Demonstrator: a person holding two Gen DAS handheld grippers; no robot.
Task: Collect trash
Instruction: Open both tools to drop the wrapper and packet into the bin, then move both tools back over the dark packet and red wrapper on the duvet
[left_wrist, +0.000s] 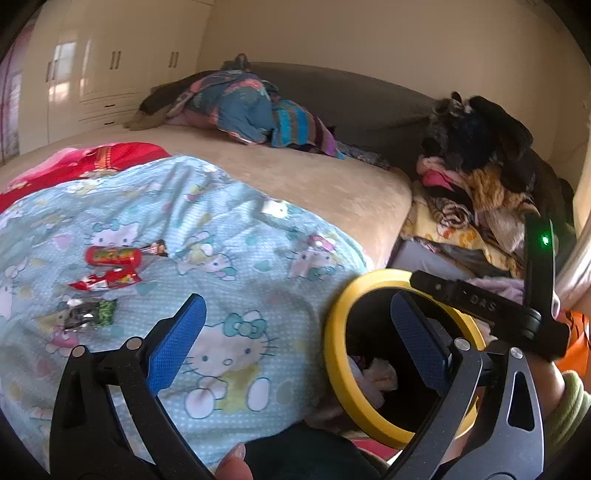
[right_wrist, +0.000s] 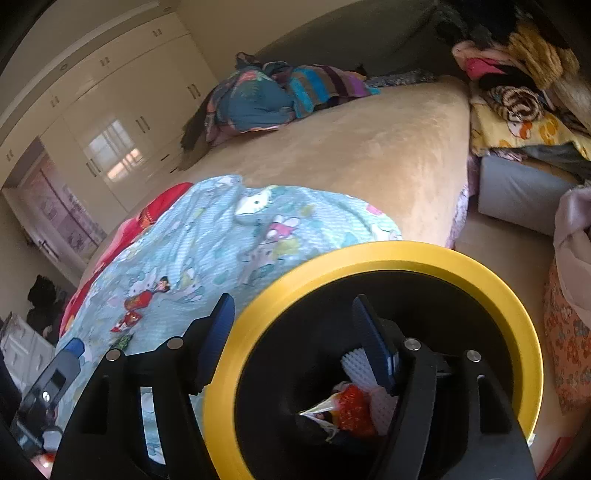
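L wrist view: my left hand-held gripper (left_wrist: 295, 339) is spread wide, nothing in it, hovering over the blue blanket (left_wrist: 229, 236) on the bed. Three wrappers left there: red tube (left_wrist: 112, 255), red-white packet (left_wrist: 107, 280), green-silver one (left_wrist: 90, 314). Yellow-rimmed bin (left_wrist: 334, 354) sits just beside the bed edge.

R wrist view: my right hand-held gripper (right_wrist: 293, 339) is released too, one finger inside the bin (right_wrist: 388, 253), over trash already dropped in (right_wrist: 351, 406). Looks like mid-collection; next I'd reach w/ left for the nearest wrapper, pinch low so the blanket doesn't bunch.
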